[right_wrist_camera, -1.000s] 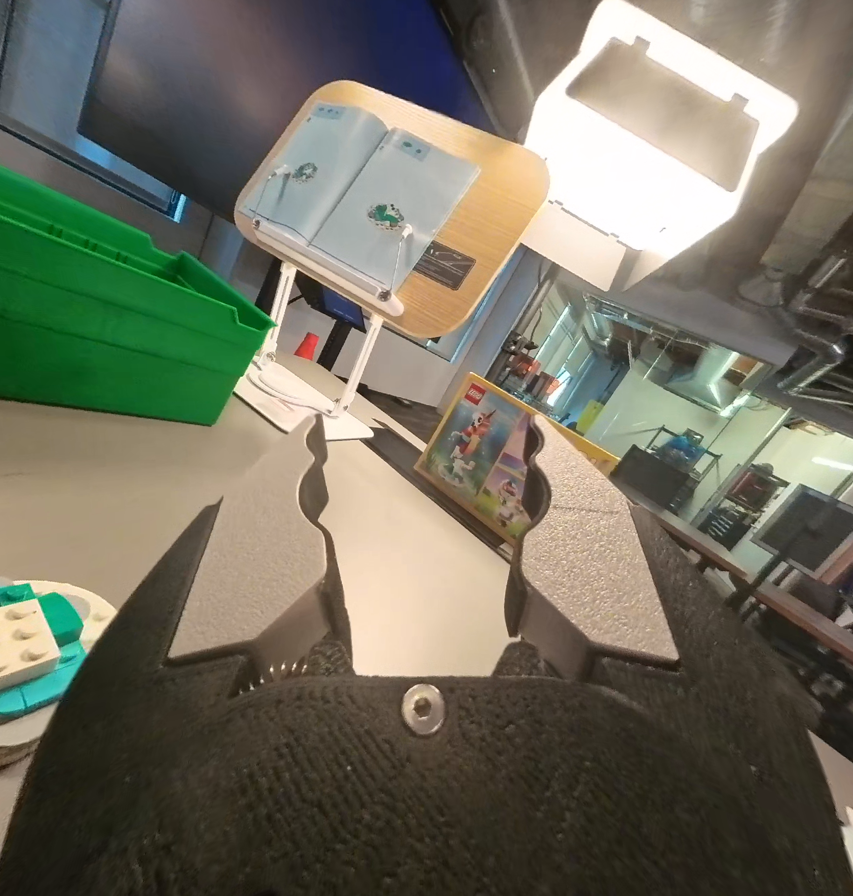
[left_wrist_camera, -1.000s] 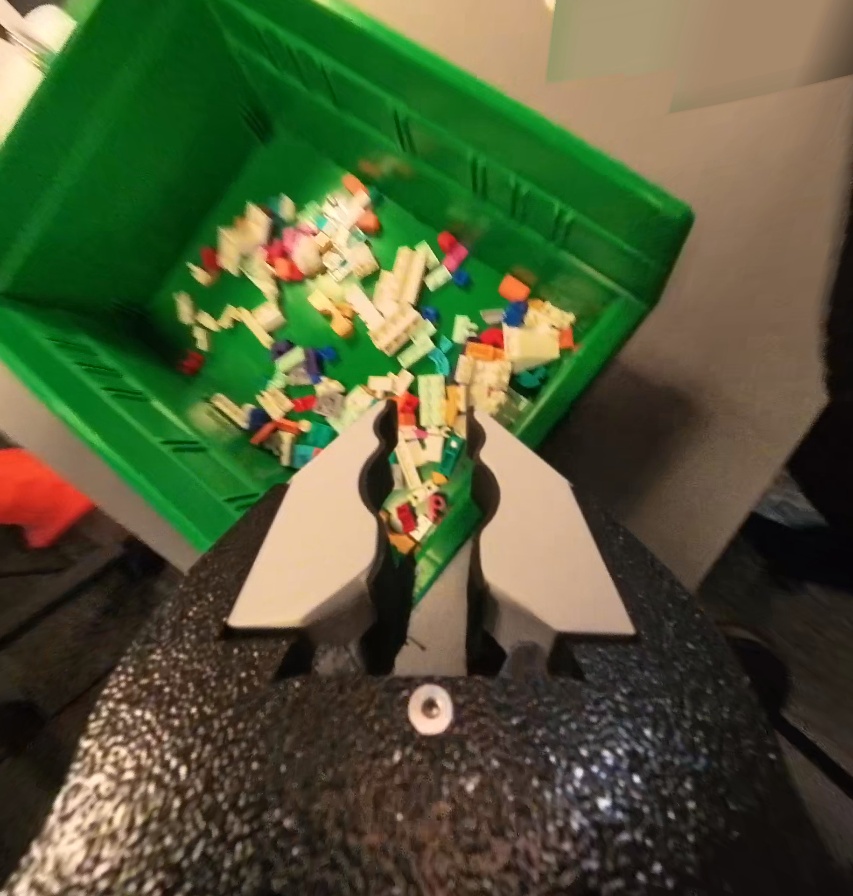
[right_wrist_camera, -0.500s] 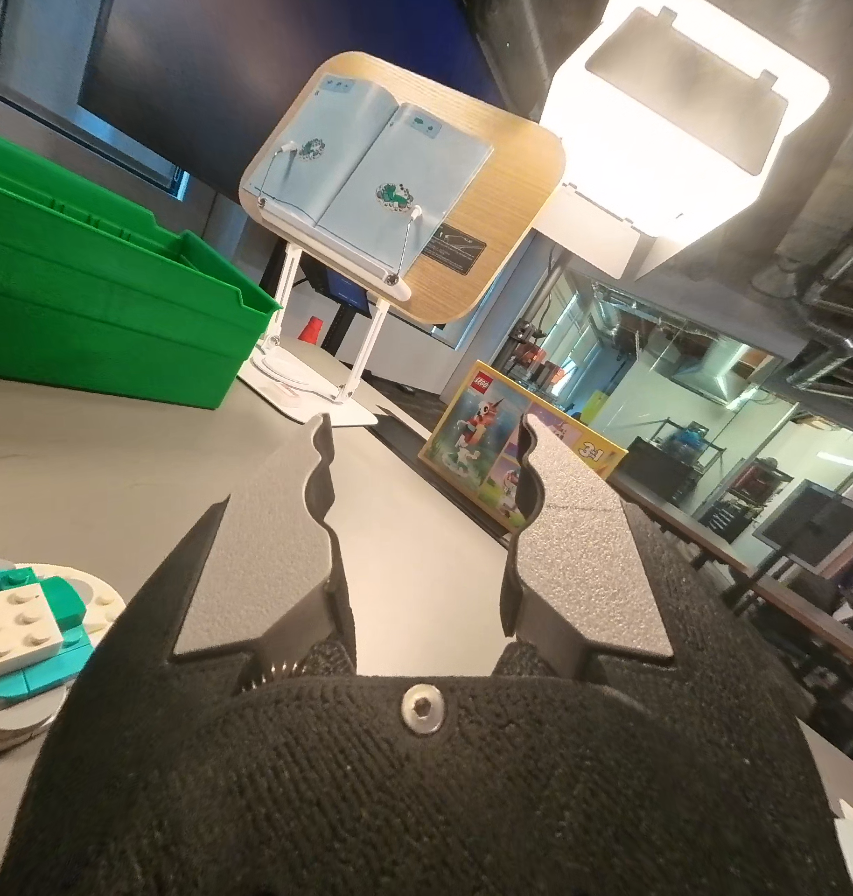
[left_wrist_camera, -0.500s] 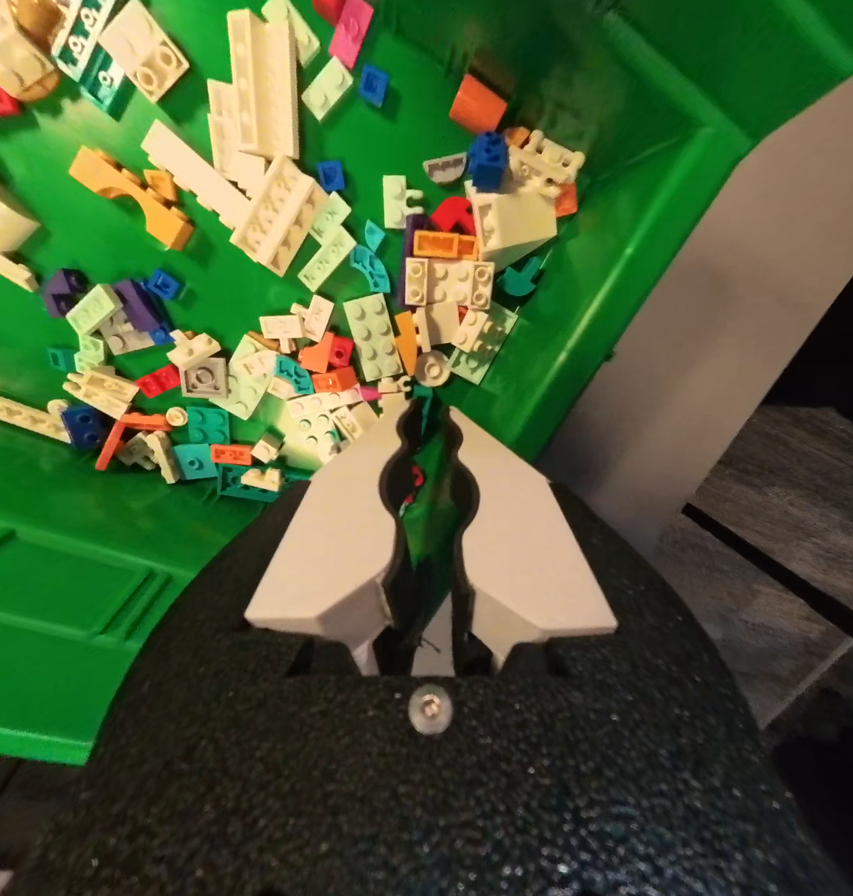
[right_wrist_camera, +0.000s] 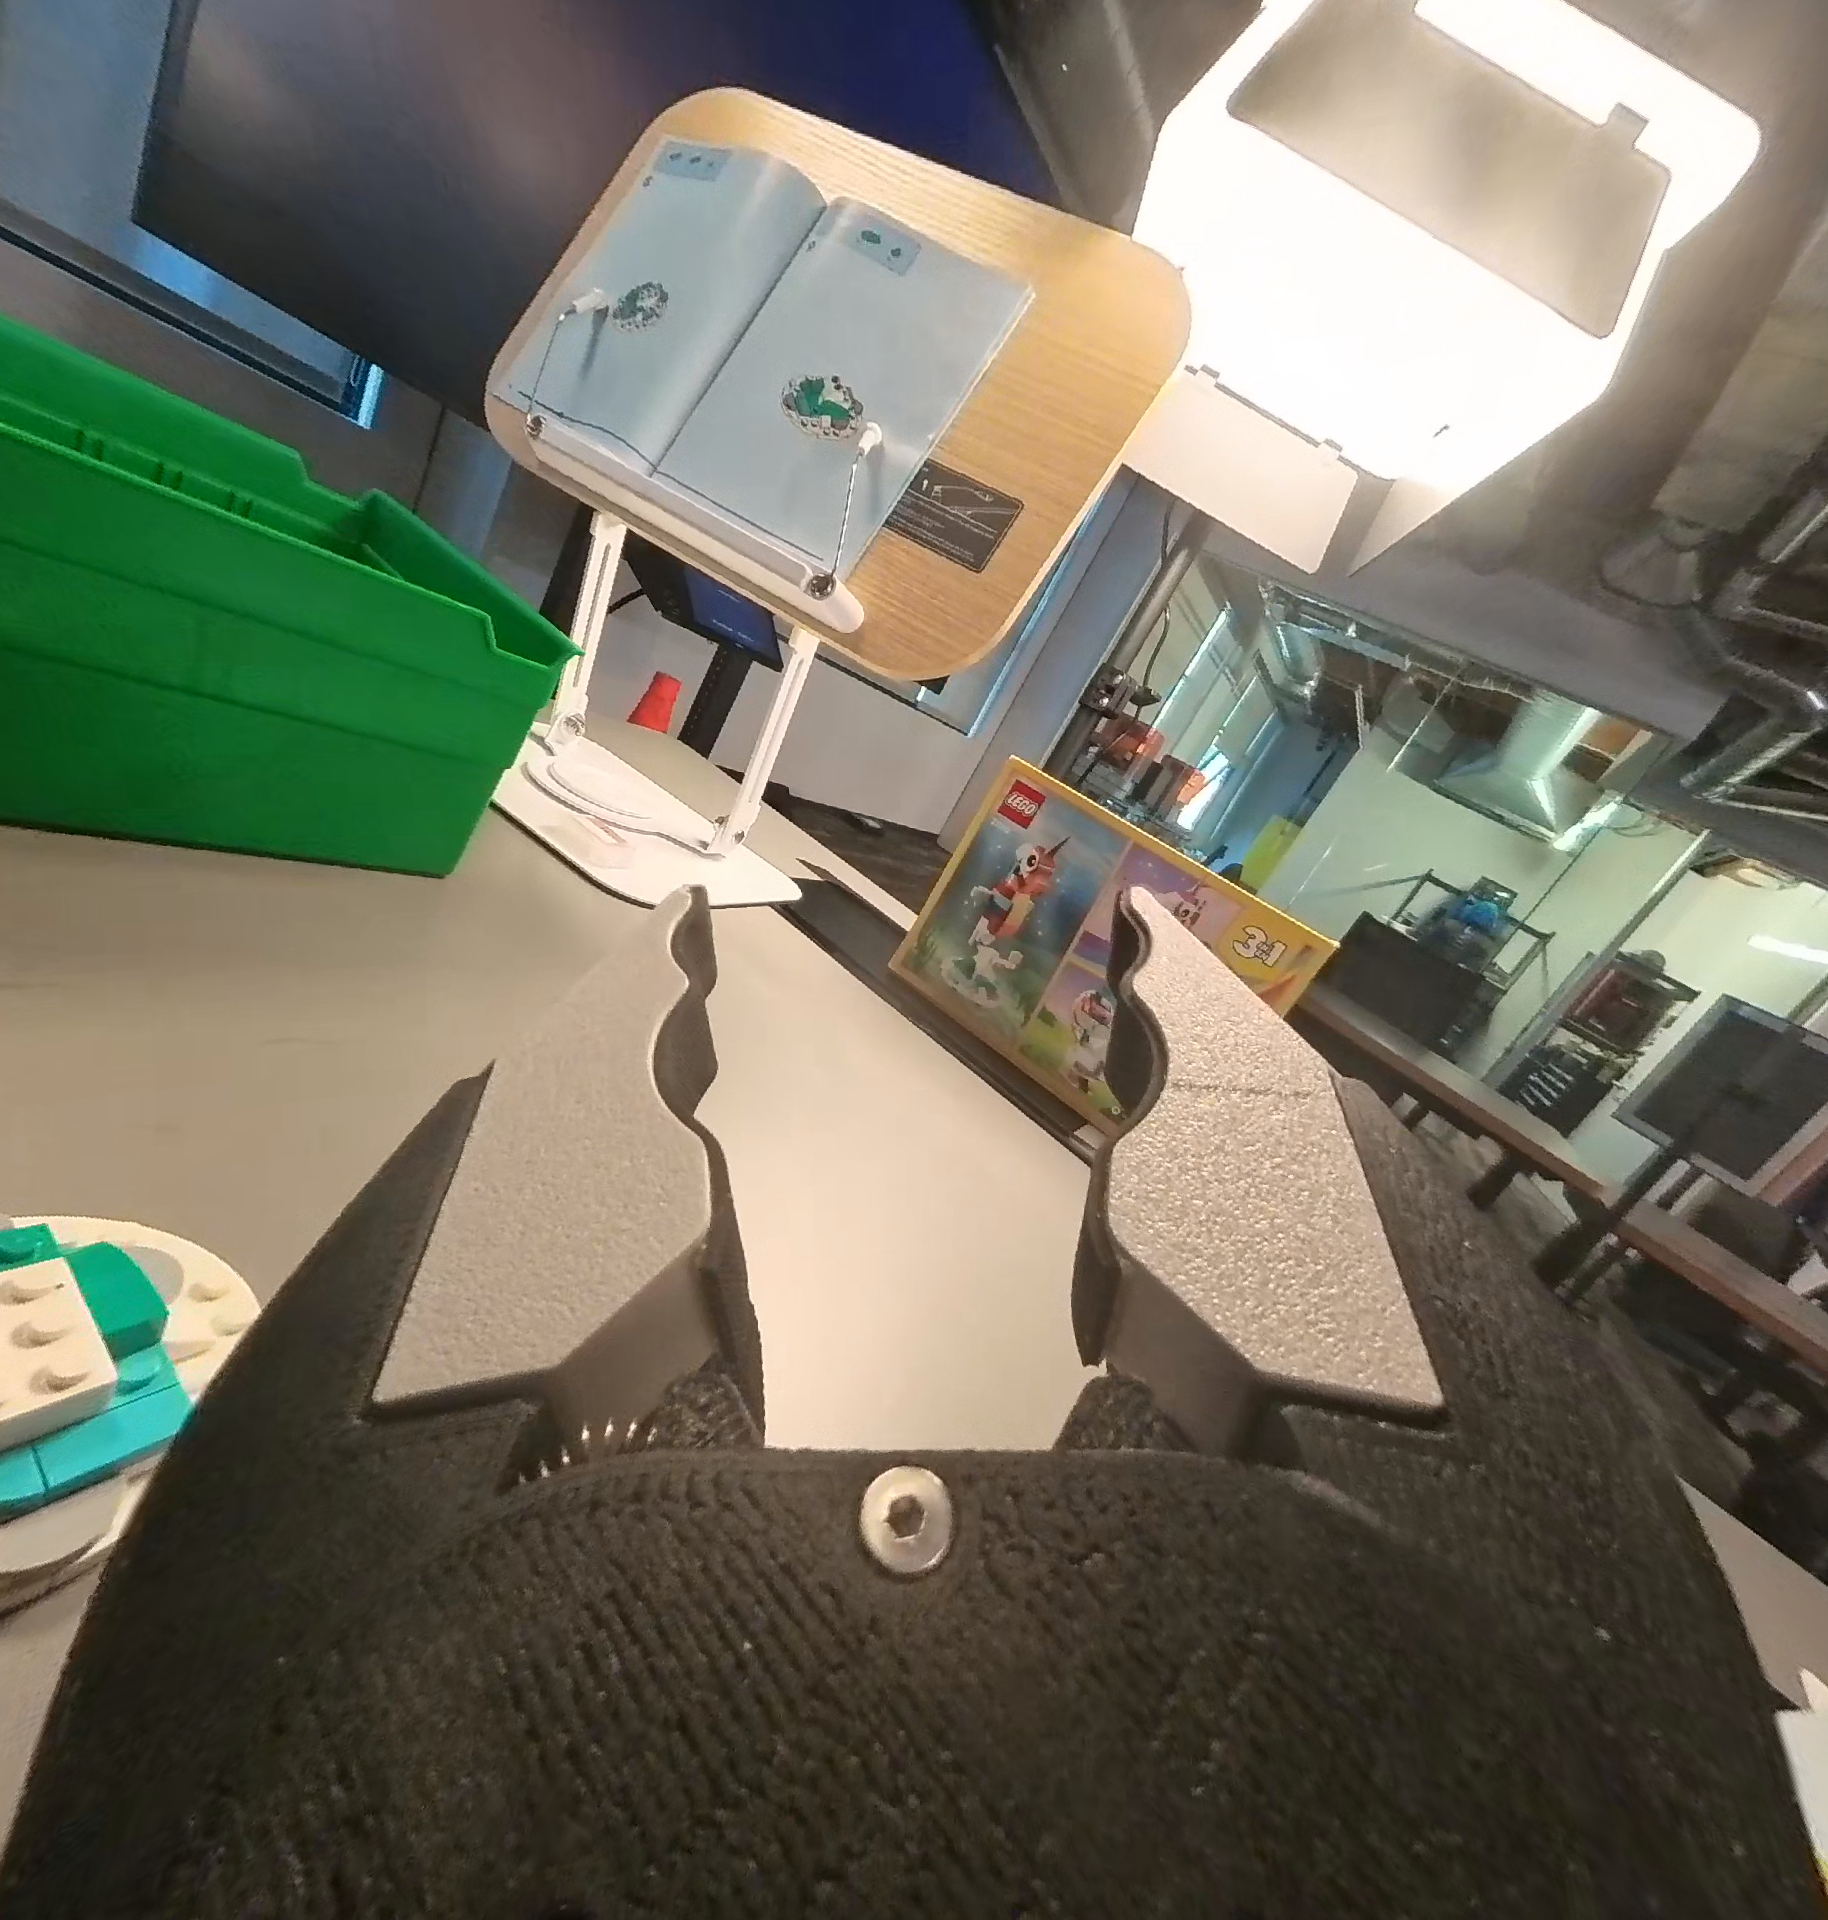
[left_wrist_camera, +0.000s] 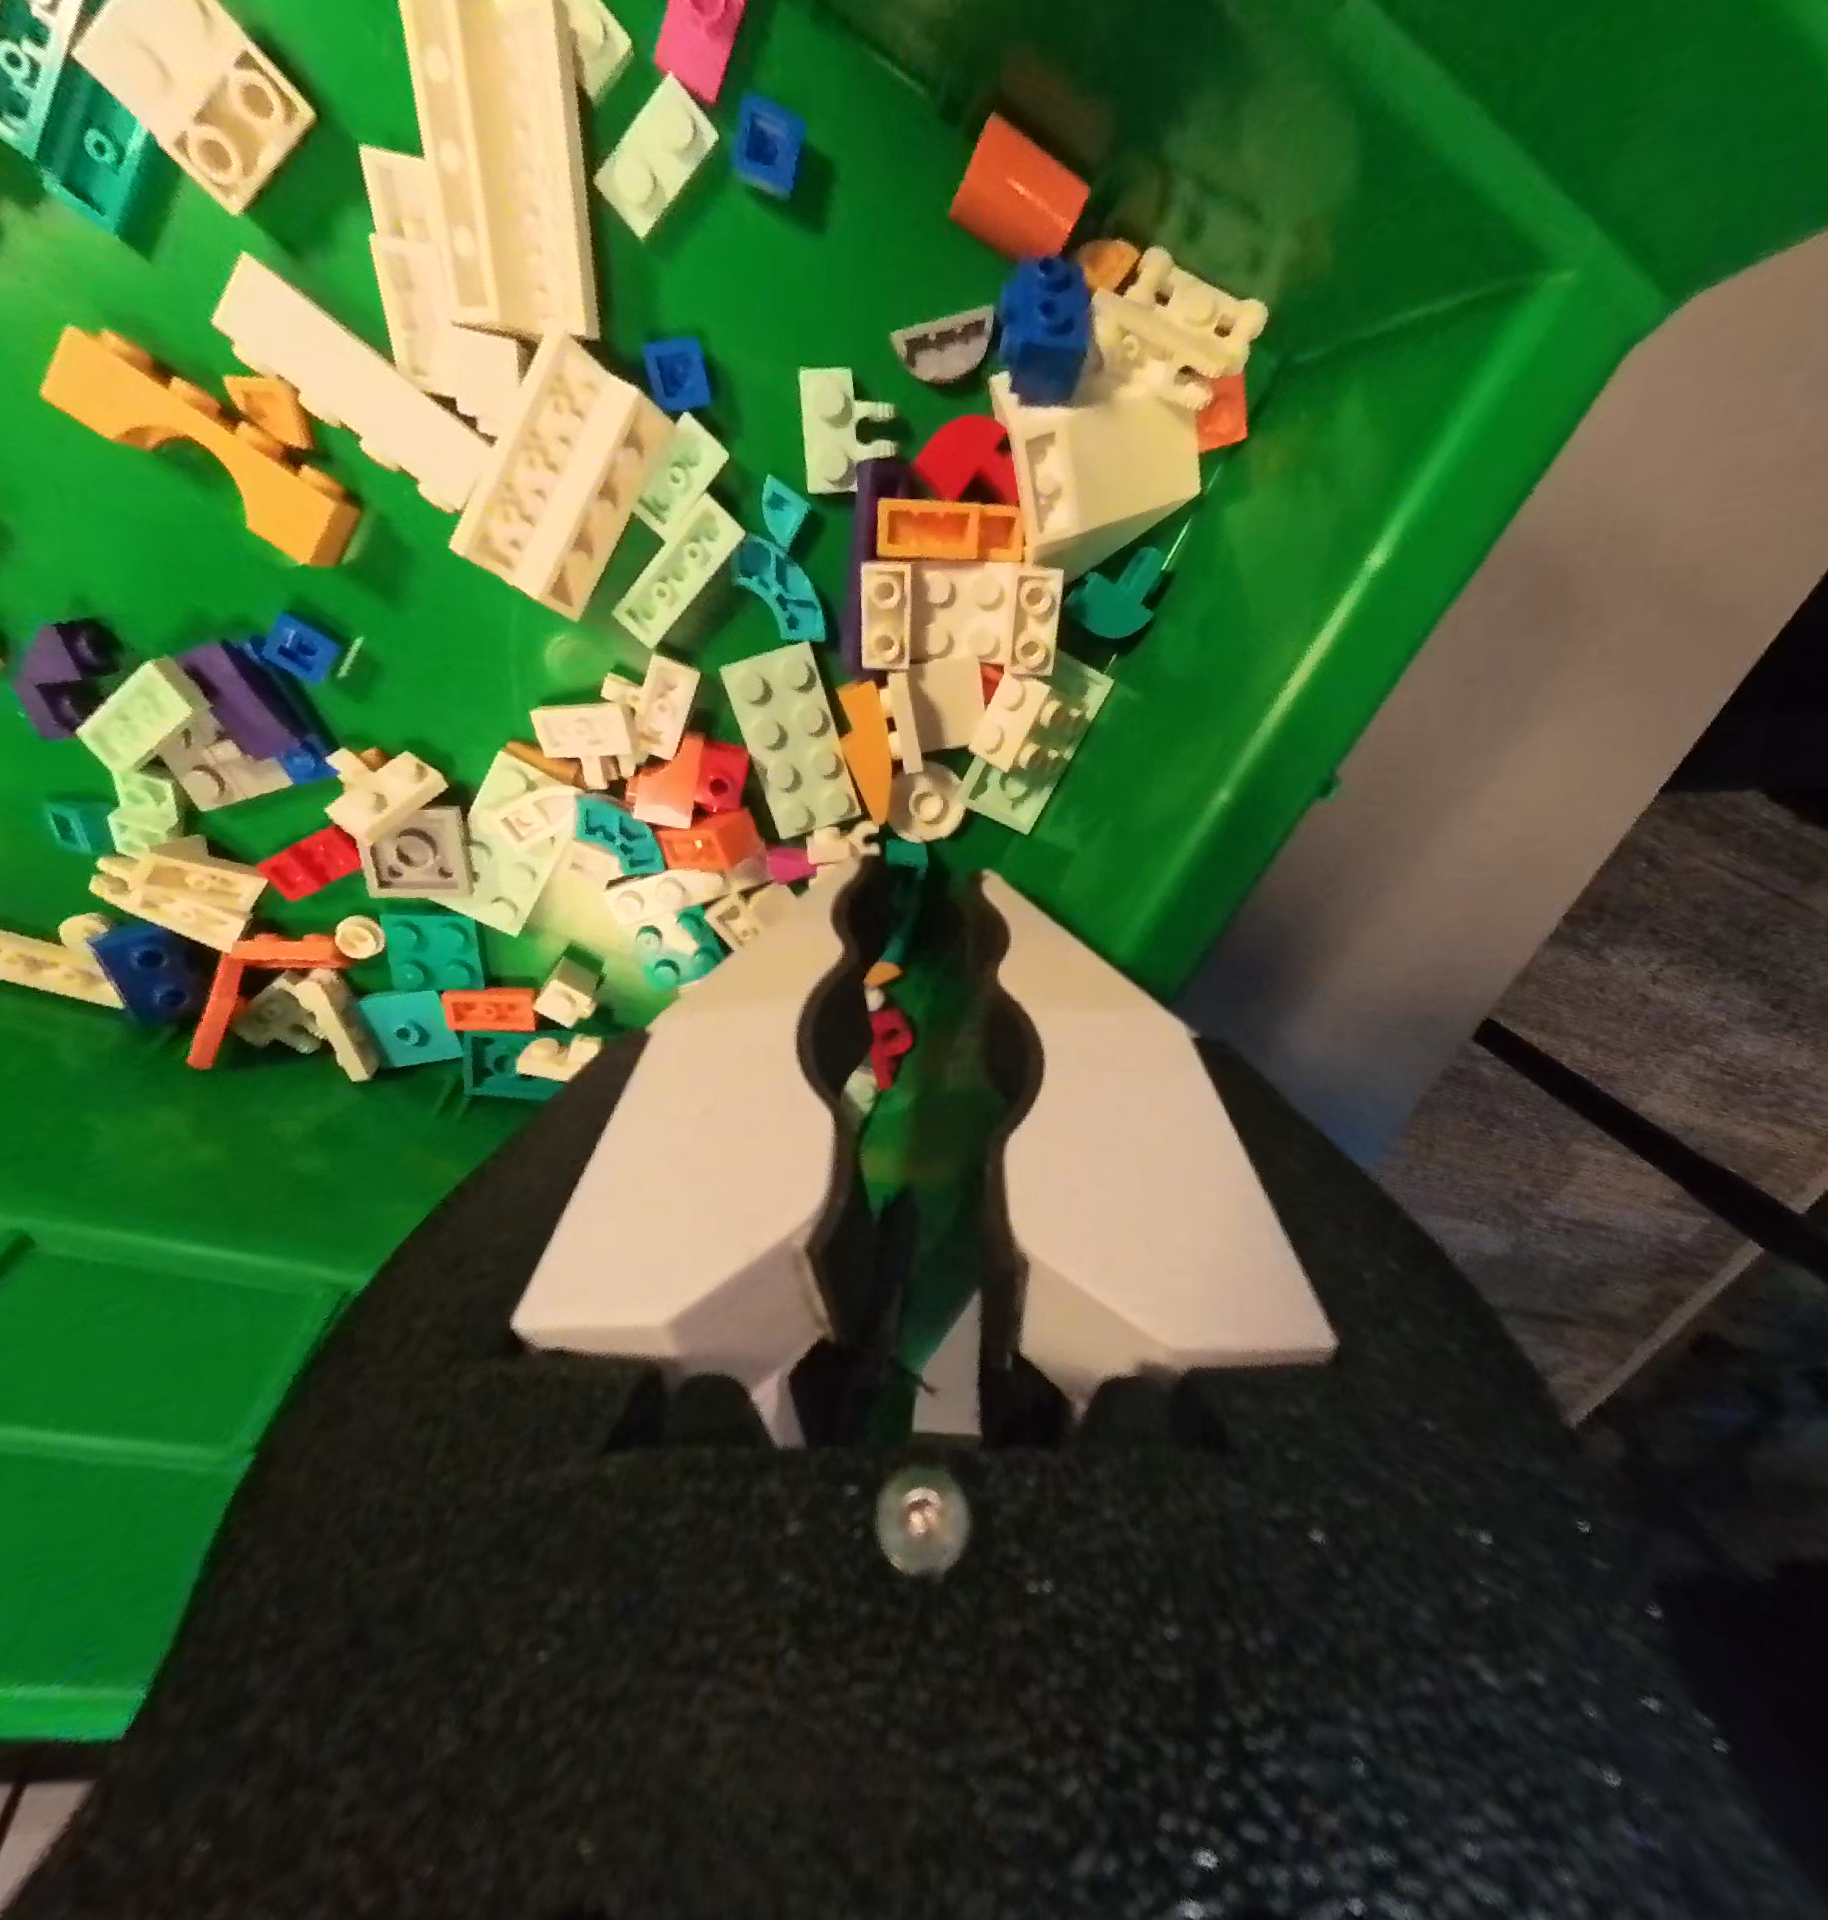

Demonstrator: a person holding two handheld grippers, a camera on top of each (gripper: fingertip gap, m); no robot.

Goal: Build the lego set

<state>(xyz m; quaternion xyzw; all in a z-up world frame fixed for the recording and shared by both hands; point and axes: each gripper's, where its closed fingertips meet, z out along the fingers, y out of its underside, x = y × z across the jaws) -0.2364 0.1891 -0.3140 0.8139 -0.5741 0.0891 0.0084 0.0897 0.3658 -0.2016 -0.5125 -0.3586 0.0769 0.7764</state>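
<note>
Over the green bin of loose lego pieces, our left gripper hangs narrowly parted, holding nothing. Our right gripper gapes wide above the table (partial build beside it).

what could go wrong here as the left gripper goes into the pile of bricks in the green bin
The left gripper has its jaws only narrowly apart over tightly packed loose bricks, so it may pinch the wrong piece or two at once. The green bin wall is close beside the fingers; a bump could scatter pieces.
</note>
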